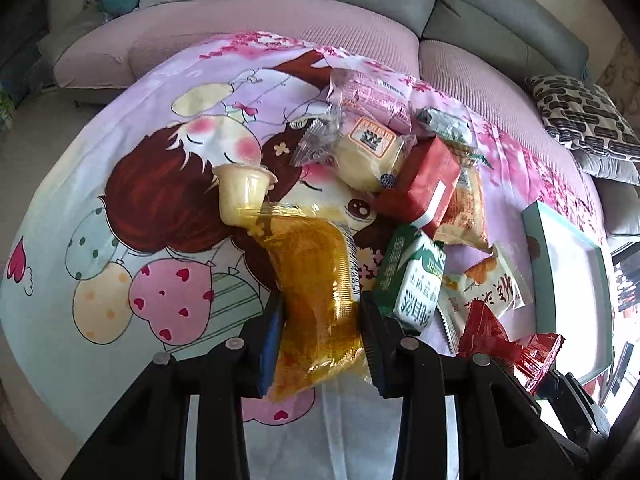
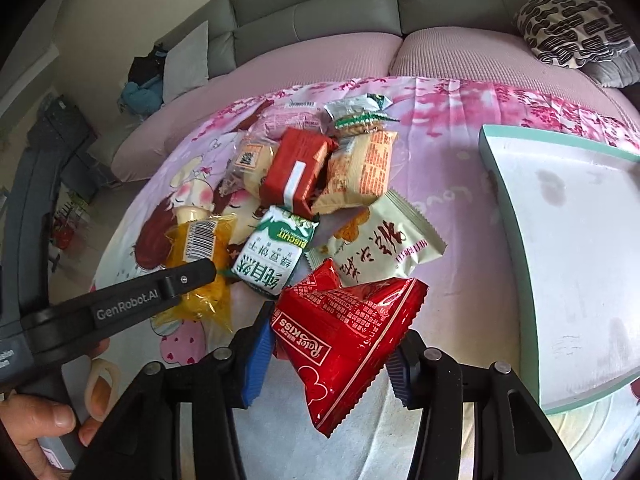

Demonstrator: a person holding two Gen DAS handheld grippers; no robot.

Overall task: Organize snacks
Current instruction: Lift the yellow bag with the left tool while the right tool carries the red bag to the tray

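Here, "Rater KISS" red packet (image 2: 352, 340), "BISCUIT" pack (image 2: 276, 252)

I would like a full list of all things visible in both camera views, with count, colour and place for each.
yellow jelly pack: 1, amber, between the left gripper's fingers
red Rater Kiss packet: 1, red, between the right gripper's fingers
green biscuit pack: 1, green and white, middle of the pile
beige packet: 1, cream, right of the biscuit pack
red brick pack: 1, red, on top of the pile
orange-print packet: 1, beside the red brick pack
clear cake packet: 1, pale yellow, pile's left
tray: 1, white with teal rim, right
cartoon cloth: 1, pink, under everything
sofa: 1, grey, behind
patterned cushion: 1, black and cream
left gripper: closed on the jelly pack
right gripper: closed on the red packet
hand: 1, lower left
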